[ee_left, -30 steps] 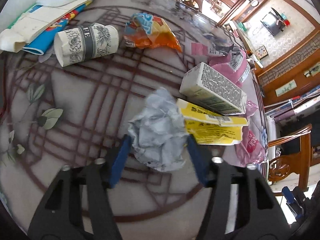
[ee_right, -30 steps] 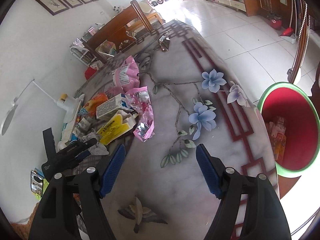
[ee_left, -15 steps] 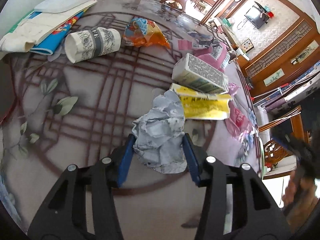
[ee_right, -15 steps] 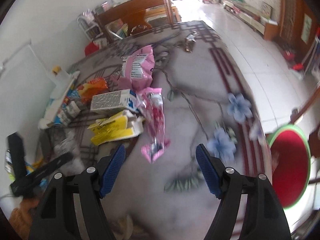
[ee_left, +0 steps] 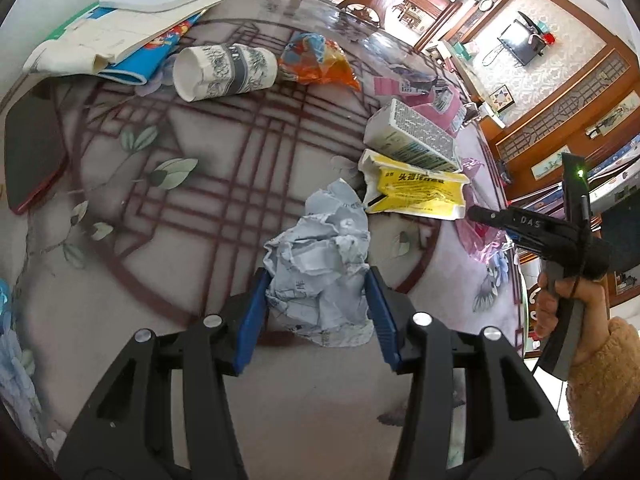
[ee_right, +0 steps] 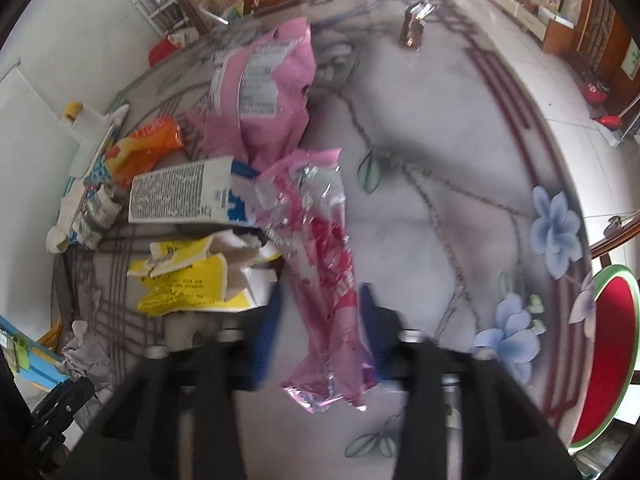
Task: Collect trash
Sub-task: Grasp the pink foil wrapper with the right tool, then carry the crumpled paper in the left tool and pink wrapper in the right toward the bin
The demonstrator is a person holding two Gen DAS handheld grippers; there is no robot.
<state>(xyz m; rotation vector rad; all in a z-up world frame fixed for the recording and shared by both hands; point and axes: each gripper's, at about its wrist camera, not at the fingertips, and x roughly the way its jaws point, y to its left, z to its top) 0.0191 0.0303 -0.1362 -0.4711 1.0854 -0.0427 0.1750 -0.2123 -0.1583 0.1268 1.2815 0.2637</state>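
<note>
Your left tongs (ee_left: 316, 312) clenched a crumpled ball of grey-white paper (ee_left: 320, 276), blue pads pressed into its creased sides above the glossy patterned desk (ee_left: 208, 184). Your right tongs (ee_right: 320, 320) had just been closing around a long, crinkly pink plastic wrapper (ee_right: 324, 276); motion blur hid whether the pads touched it. A torn yellow carton (ee_right: 188, 276) lay just beside it, and a red bin (ee_right: 608, 356) stood past the desk's edge.
</note>
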